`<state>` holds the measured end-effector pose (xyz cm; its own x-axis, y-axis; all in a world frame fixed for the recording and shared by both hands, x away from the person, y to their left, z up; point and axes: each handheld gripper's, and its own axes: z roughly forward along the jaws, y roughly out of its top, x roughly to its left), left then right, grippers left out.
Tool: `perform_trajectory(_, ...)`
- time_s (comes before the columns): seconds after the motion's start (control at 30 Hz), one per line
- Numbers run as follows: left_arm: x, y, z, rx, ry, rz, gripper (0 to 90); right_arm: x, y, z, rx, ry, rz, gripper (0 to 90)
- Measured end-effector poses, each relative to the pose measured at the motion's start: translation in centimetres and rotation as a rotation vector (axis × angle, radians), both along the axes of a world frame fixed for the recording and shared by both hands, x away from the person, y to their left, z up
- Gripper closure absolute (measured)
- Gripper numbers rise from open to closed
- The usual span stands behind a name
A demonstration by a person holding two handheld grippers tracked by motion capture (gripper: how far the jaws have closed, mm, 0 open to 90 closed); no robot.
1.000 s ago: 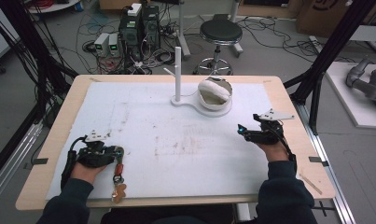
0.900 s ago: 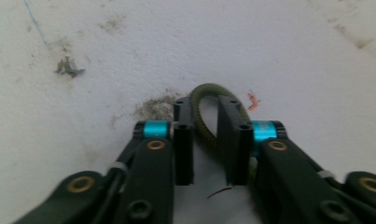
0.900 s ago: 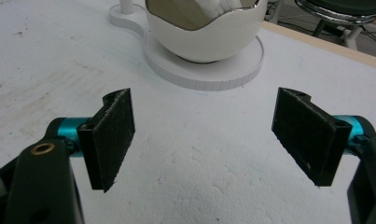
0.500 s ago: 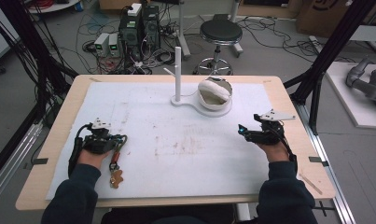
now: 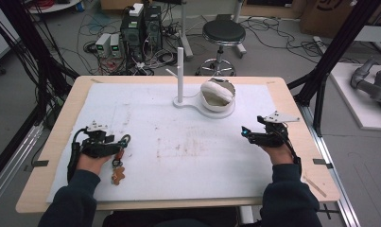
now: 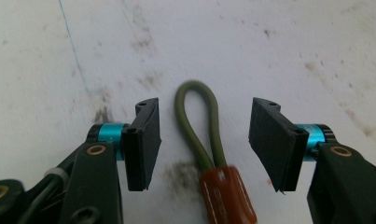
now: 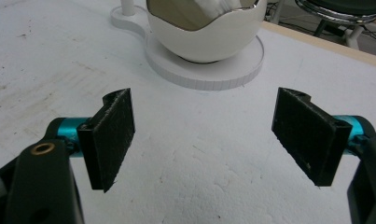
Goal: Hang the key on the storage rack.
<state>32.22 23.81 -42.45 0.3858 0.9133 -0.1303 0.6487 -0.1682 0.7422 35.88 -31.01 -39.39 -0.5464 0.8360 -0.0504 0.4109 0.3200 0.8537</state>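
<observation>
A keychain lies on the white mat (image 5: 188,156) at the front left, with an olive cord loop (image 6: 195,84), a red sleeve (image 6: 226,198) and a brown charm (image 5: 117,174). My left gripper (image 5: 122,144) rests low over it and is open. In the left gripper view the loop lies between the two black pads (image 6: 143,140), touching neither, with the left gripper (image 6: 205,106) straddling it. My right gripper (image 5: 246,134) is at the right of the mat, open and holding nothing. In the right gripper view it (image 7: 203,133) points at a white egg-shaped bowl (image 7: 209,35).
The bowl (image 5: 217,93) sits on a flat white base (image 5: 200,107) with an upright white post (image 5: 180,71) and a short side peg, at the mat's far middle. The wooden table rim (image 5: 301,156) surrounds the mat. Black frame legs stand at both sides.
My left gripper has moved away from the table's front edge, its jaws now pointing right around the cord loop. The keychain lies slightly farther from the edge. The right gripper has stayed put.
</observation>
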Motion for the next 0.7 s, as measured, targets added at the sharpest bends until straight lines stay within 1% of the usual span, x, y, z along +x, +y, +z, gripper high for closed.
perform_trajectory(0.03, -0.4, -0.1, 0.0, 0.012, 0.000, 0.006, 40.2, 0.0, 0.0, 0.0, 0.002, -0.001, 0.001, 21.6)
perform_trajectory(0.07, -0.4, -0.1, 0.0, 0.012, 0.000, 0.006, 40.0, 0.0, 0.0, 0.0, 0.002, -0.001, 0.001, 21.6)
perform_trajectory(0.1, -0.9, -0.2, 0.0, 0.035, 0.001, 0.015, 40.0, 0.0, 0.0, 0.0, 0.002, 0.001, -0.001, 21.6)
perform_trajectory(0.13, -1.3, -0.3, -0.1, 0.041, -0.006, 0.033, 40.0, 0.0, 0.0, 0.0, 0.003, 0.001, -0.002, 21.6)
perform_trajectory(0.17, -1.6, -0.3, -0.2, 0.045, -0.013, 0.040, 40.8, 0.0, 0.0, 0.0, 0.002, -0.001, 0.000, 21.6)
perform_trajectory(0.2, -1.9, -0.5, -0.6, 0.056, -0.011, 0.056, 41.5, 0.0, 0.1, 0.0, 0.001, -0.001, -0.001, 21.6)
perform_trajectory(0.23, -1.9, -0.5, -0.6, 0.056, -0.011, 0.056, 42.7, 0.0, 0.1, 0.0, 0.001, -0.001, -0.001, 21.6)
perform_trajectory(0.27, -1.8, -0.6, -0.8, 0.066, 0.001, 0.048, 42.7, 0.0, 0.1, 0.0, 0.002, 0.002, -0.001, 21.6)
perform_trajectory(0.3, -1.8, -0.8, -1.1, 0.080, 0.015, 0.039, 46.0, 0.0, 0.1, 0.0, -0.001, 0.000, 0.003, 21.6)
perform_trajectory(0.33, -1.7, -1.3, -1.6, 0.119, 0.032, 0.015, 47.2, 0.0, 0.1, 0.0, -0.001, -0.001, 0.004, 21.6)
perform_trajectory(0.37, -1.7, -1.3, -1.6, 0.119, 0.032, 0.015, 47.3, 0.0, 0.1, 0.0, -0.001, -0.001, 0.004, 21.6)
perform_trajectory(0.4, -1.8, -1.5, -1.6, 0.143, 0.022, 0.010, 47.3, -0.1, 0.1, 0.0, 0.002, 0.000, 0.004, 21.6)
perform_trajectory(0.43, -1.6, -1.6, -1.4, 0.159, 0.033, -0.004, 49.5, 0.0, 0.0, 0.0, 0.003, -0.001, 0.002, 21.6)
perform_trajectory(0.47, -1.6, -1.6, -1.4, 0.159, 0.033, -0.004, 56.5, 0.0, 0.0, 0.0, 0.003, -0.001, 0.002, 21.6)
perform_trajectory(0.5, -1.6, -1.5, -1.3, 0.173, 0.024, -0.035, 66.2, 0.0, 0.0, 0.0, 0.003, 0.003, 0.000, 21.6)
perform_trajectory(0.57, -1.5, -1.5, -1.3, 0.174, 0.029, -0.041, 68.3, 0.0, 0.0, 0.0, 0.004, 0.001, 0.002, 21.6)
perform_trajectory(0.6, -1.4, -1.2, -1.3, 0.141, 0.025, -0.034, 69.4, 0.0, 0.0, 0.0, 0.004, 0.001, 0.002, 21.6)
perform_trajectory(0.63, -1.4, -1.2, -1.3, 0.141, 0.025, -0.034, 69.9, 0.0, 0.0, 0.0, 0.003, 0.001, 0.002, 21.6)
perform_trajectory(0.7, -1.3, -0.6, -1.3, 0.095, 0.019, -0.023, 70.1, 0.0, 0.0, 0.0, 0.006, 0.003, 0.000, 21.6)
